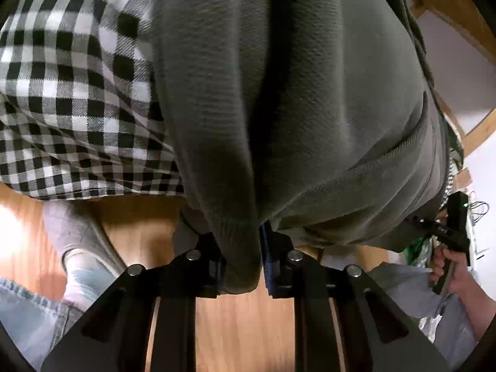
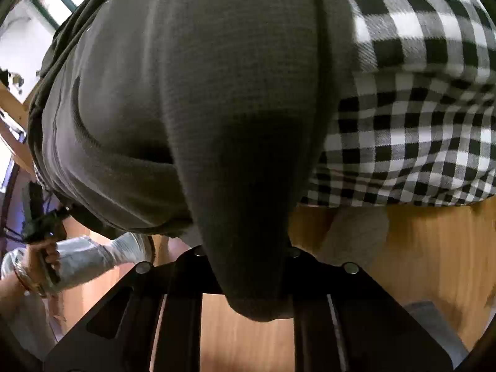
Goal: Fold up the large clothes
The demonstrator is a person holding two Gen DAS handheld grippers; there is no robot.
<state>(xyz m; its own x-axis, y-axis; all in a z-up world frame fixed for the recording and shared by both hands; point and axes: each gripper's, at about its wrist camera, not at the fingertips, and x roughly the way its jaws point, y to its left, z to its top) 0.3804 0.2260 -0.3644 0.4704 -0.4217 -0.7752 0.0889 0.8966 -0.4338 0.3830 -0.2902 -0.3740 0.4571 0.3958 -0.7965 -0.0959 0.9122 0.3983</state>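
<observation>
A large grey-green knit garment point(image 1: 310, 108) fills the left wrist view and drapes toward the camera. My left gripper point(image 1: 245, 257) is shut on a fold of its hem. In the right wrist view the same garment point(image 2: 201, 93) bulges over my right gripper point(image 2: 248, 263), which is shut on another bunched fold. Each gripper also shows in the other's view at the garment's far edge: the right gripper point(image 1: 418, 220) in a hand point(image 1: 449, 266), the left gripper point(image 2: 59, 214) in a hand point(image 2: 46, 257). Most of the garment's outline is hidden.
A black-and-white checked cloth point(image 1: 77, 93) lies under and beside the garment point(image 2: 418, 108) and ends at an edge above the wooden floor point(image 1: 241, 325). A person's slippered foot point(image 1: 77, 235) and jeans point(image 1: 24, 310) are below. Wooden frames point(image 1: 449, 0) stand behind.
</observation>
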